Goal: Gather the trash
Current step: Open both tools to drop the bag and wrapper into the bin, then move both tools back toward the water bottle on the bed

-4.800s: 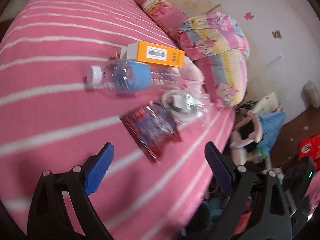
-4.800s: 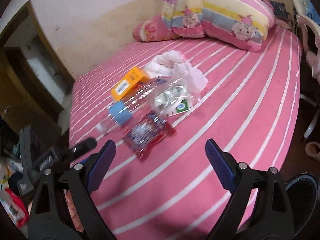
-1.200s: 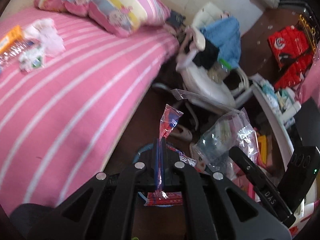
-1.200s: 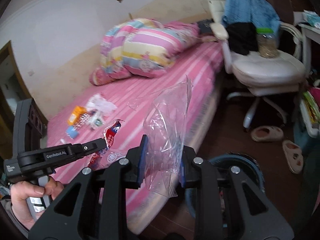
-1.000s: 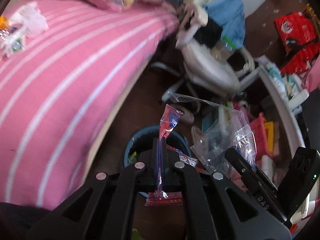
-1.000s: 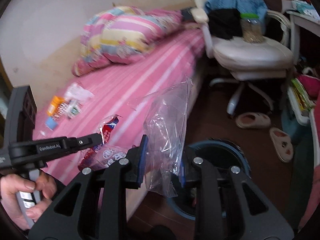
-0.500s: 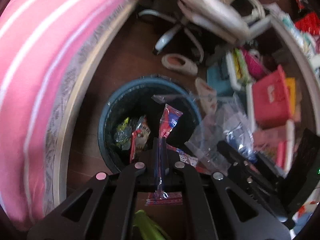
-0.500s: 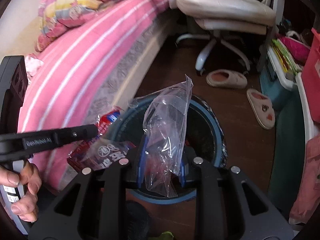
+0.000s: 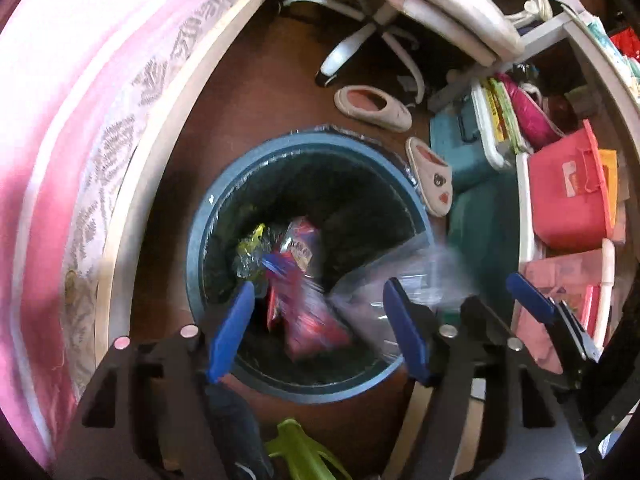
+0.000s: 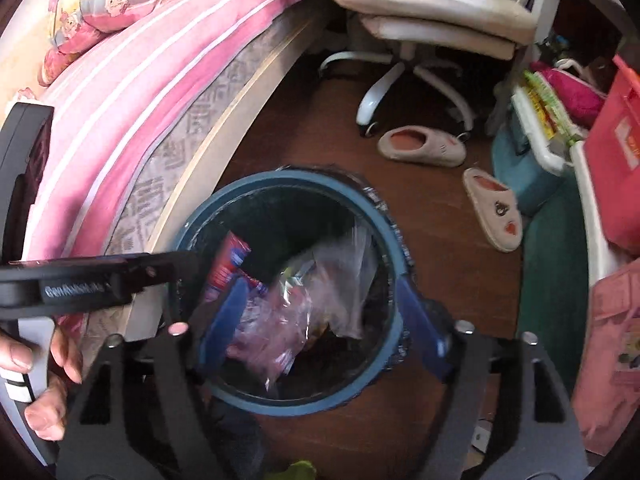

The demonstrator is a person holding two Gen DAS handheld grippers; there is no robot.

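On my far left runs the pink striped bed [image 9: 60, 128], its pale frame edge curving beside the floor. Just right of it stands the blue trash bin [image 9: 200, 248], lined in black, directly beneath both tools.

My left gripper [image 9: 316, 332] points steeply down over the bin mouth; its jaws are opening, blue pads well apart. The red snack wrapper [image 9: 308, 316] is blurred between them, touching neither pad, over the bin interior. Older wrappers lie at the bin bottom.

My right gripper [image 10: 320, 320] is likewise over the bin, jaws opening, pads spread wide. The clear plastic bag [image 10: 344, 276] is smeared with motion between them, free of both pads, inside the bin's rim. My left hand [image 10: 40, 380] shows at the edge of the right wrist view, gripping its handle.

Further right: two slippers [image 9: 372, 108] on the brown floor, a white swivel chair [image 10: 420, 20], then red storage boxes [image 9: 568, 196].
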